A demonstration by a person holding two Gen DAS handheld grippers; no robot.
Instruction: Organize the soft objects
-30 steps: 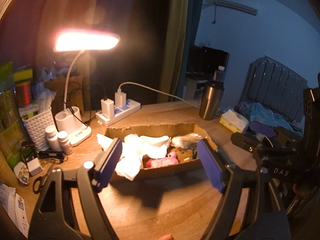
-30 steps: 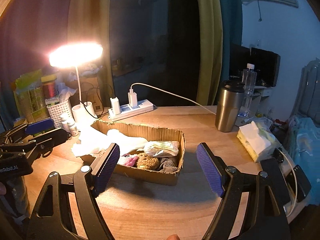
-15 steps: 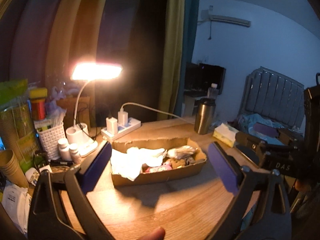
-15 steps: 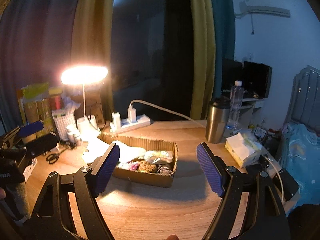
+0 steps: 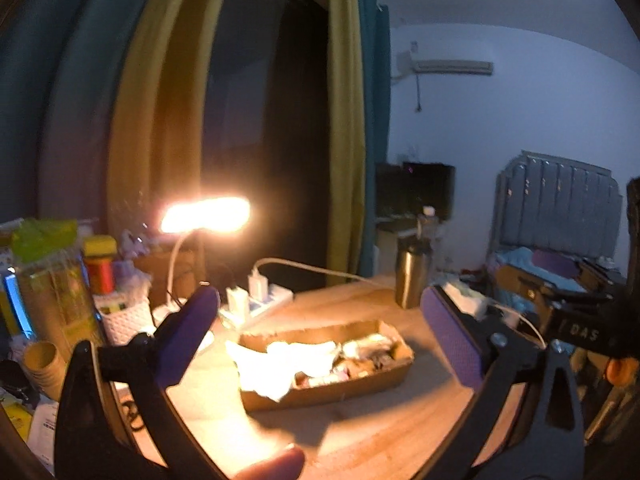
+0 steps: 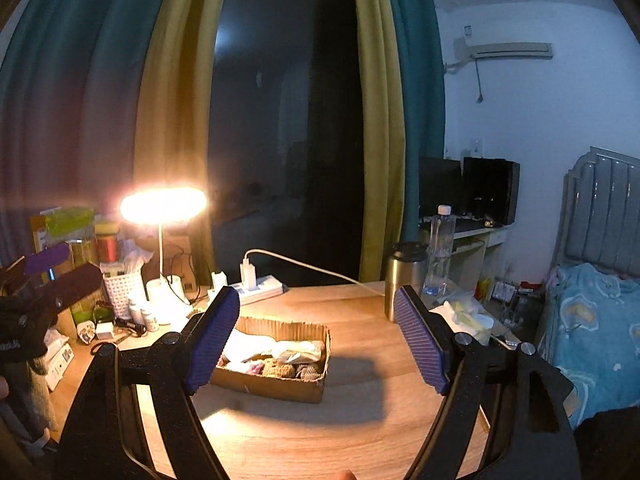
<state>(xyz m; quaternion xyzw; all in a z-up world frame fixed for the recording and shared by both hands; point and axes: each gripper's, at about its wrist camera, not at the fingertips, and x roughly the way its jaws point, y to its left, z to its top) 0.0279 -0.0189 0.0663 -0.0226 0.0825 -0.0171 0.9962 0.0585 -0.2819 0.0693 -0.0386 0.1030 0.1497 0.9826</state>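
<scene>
A shallow cardboard box [image 5: 340, 390] [image 6: 276, 386] sits on the wooden table and holds soft things: a white cloth [image 5: 280, 364] hanging over its left edge, a clear bag [image 6: 300, 350], a brown plush [image 6: 276, 368] and a pink item [image 5: 320, 380]. My left gripper [image 5: 320, 340] is open and empty, held back from and above the box. My right gripper [image 6: 318, 336] is open and empty, also back from the box. Each gripper shows at the side of the other's view.
A lit desk lamp [image 6: 164, 204], a power strip [image 6: 256, 286] with a white cable, a white basket [image 6: 122, 290], small bottles and clutter line the table's left. A steel flask [image 6: 404, 278], a water bottle [image 6: 438, 252] and tissues [image 6: 464, 316] stand right. A bed [image 6: 592, 320] is beyond.
Both grippers have pulled back and risen away from the box, which now looks smaller and lower in both views. Both stay open and empty.
</scene>
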